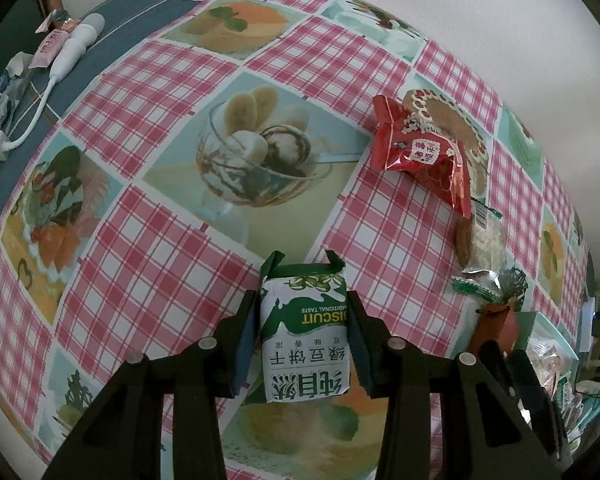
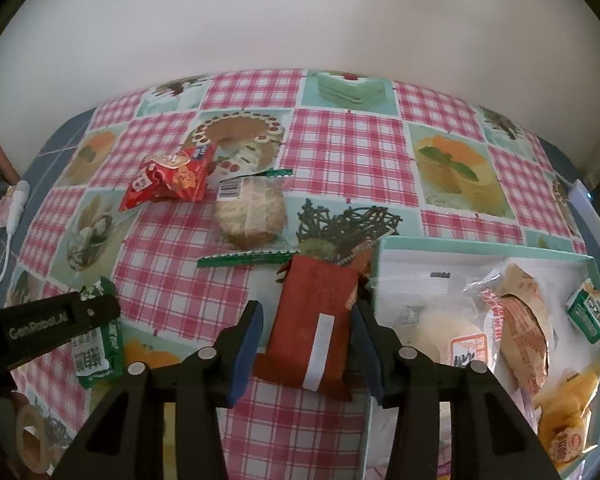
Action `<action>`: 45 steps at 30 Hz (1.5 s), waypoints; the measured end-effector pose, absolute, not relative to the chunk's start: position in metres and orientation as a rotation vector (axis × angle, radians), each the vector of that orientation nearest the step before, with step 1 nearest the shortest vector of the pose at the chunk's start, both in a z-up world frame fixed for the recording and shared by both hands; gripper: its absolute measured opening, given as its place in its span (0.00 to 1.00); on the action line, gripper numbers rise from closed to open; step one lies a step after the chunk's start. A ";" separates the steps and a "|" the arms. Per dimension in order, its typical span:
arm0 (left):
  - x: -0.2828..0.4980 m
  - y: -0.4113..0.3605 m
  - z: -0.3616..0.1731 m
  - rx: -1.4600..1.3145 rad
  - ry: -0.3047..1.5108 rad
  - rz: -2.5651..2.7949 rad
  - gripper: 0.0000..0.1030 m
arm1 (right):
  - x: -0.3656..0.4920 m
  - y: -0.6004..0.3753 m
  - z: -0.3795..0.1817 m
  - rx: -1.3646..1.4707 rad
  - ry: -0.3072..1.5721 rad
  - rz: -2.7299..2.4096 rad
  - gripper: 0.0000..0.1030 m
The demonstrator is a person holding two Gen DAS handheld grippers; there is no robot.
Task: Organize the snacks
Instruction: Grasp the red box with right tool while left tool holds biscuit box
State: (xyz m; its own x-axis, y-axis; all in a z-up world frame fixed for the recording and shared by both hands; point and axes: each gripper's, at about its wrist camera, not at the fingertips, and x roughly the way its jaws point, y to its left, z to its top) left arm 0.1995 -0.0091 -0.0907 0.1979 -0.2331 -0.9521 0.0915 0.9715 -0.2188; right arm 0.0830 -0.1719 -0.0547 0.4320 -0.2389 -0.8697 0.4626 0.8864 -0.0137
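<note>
Left gripper point(image 1: 303, 334) pinching green mung bean biscuit pack point(image 1: 304, 332); right gripper point(image 2: 309, 340) wide around brick-red snack pack point(image 2: 320, 324), pads looking clear of it. Squeezing gently, then dropping into mint tray point(image 2: 480, 249) right of gripper.

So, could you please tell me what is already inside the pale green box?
The box holds several clear-wrapped pastries, a small green biscuit pack and yellow snacks. Anything beneath them is hidden.

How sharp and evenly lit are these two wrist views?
Left wrist: strong fisheye bowing of the checked tablecloth, crisp print on the green-and-white biscuit packet, right edge blurred. Right wrist: soft, flat light, glare on the clear-wrapped pastries, dark vignette corners.
</note>
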 end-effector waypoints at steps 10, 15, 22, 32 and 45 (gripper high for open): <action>0.200 -0.009 -0.090 -0.133 1.354 -0.228 0.42 | 0.085 -0.167 -0.051 0.299 1.035 -0.395 0.48; 0.200 -0.009 -0.091 -0.135 1.354 -0.227 0.42 | 0.085 -0.172 -0.053 0.327 1.018 -0.434 0.51; 0.200 -0.009 -0.091 -0.131 1.352 -0.226 0.42 | 0.090 -0.167 -0.067 0.330 1.047 -0.448 0.58; 0.198 -0.017 -0.092 -0.078 1.341 -0.234 0.42 | 0.090 -0.160 -0.078 0.282 1.075 -0.472 0.50; 0.192 -0.022 -0.087 -0.086 1.345 -0.250 0.41 | 0.086 -0.156 -0.071 0.274 1.106 -0.463 0.42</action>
